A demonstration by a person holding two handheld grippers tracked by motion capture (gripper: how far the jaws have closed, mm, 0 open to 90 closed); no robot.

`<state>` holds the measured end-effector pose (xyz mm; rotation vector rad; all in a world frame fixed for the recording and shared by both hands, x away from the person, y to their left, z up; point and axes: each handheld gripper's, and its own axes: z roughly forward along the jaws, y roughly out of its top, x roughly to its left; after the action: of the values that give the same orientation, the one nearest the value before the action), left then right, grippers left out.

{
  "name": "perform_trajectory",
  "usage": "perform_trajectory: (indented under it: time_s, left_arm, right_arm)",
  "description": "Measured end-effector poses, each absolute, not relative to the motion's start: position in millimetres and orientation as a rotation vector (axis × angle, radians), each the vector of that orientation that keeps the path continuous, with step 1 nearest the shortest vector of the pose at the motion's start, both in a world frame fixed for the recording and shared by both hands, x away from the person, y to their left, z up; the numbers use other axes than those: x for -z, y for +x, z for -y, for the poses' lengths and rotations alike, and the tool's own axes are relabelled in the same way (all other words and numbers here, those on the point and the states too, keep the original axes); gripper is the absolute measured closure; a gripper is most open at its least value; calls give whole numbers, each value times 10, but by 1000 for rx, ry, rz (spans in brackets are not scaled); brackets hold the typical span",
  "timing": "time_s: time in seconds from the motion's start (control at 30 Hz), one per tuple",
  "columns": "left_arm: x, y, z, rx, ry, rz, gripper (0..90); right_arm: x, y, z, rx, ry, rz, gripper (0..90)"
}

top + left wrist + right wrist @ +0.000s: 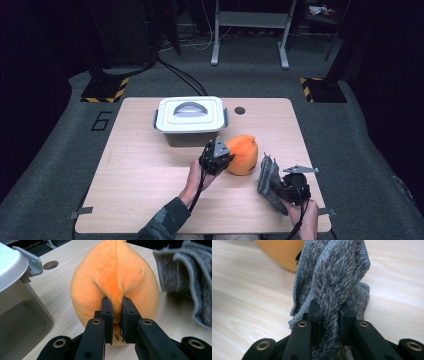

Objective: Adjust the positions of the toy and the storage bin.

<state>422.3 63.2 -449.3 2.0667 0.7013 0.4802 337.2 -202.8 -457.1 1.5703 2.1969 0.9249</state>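
One lidded bin [190,120], contents unseen, left tool [116,302] pinching orange plush [115,277], right tool [329,307] clamping grey cloth [334,272].

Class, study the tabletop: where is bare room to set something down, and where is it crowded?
Free: the table's left half, beside the lidded box, and its far right corner. Crowded: front right, around the orange plush, grey cloth, left gripper and right gripper.

From above, light falls brightly on the table [150,170] while the surrounding room sinks into near black. Shadows stay soft and short. The high view is grainy; both gripper views blur toward their far edges.
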Motion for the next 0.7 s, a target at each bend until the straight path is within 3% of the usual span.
perform_trajectory:
  time_s: [0.7]
  left_arm:
    - [4472, 4306, -667, -517, 2038, -748, 820]
  right_arm:
    - [4904, 3183, 1670, -869, 1551, -2397, 734]
